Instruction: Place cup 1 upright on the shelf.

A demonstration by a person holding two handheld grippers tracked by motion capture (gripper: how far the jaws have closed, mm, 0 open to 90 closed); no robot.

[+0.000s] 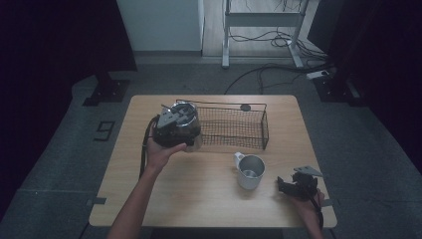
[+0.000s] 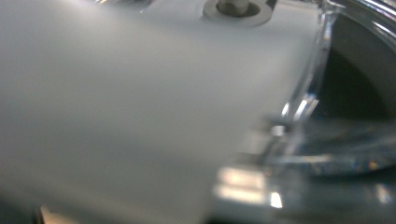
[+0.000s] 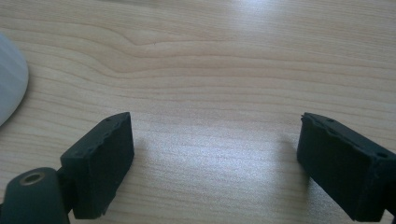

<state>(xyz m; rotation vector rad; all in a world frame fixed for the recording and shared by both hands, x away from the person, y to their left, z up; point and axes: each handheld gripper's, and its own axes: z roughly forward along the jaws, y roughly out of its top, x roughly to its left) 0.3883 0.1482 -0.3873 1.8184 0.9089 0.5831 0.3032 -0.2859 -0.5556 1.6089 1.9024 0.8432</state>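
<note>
Holding a glass pot [image 1: 185, 125] above the table [image 1: 199, 199], the left gripper [image 1: 171, 124] is at about ten o'clock from the table's middle, just at the left end of the wire basket [image 1: 234, 127]. In the high view the pot seems tilted and lifted, and the left hand [image 1: 161, 152] supports the gripper from below. In the left gripper view I see a blurred pale surface very close and a glass rim [image 2: 313, 84], but the fingers are hidden, so I cannot tell if they pinch the pot or how firmly. The right gripper [image 1: 293, 186] rests at about four o'clock near the table edge; its fingers [image 3: 100, 165] are spread apart, with bare wood between them. A white mug [image 1: 250, 171] stands between the two grippers, at about five o'clock from the basket. My judgement is that the main risk is the pot: glass is smooth and heavy, so it may slip or turn in the grip if the hand tilts more. It could also knock the basket's wire rim, because it is so close to it.
</note>
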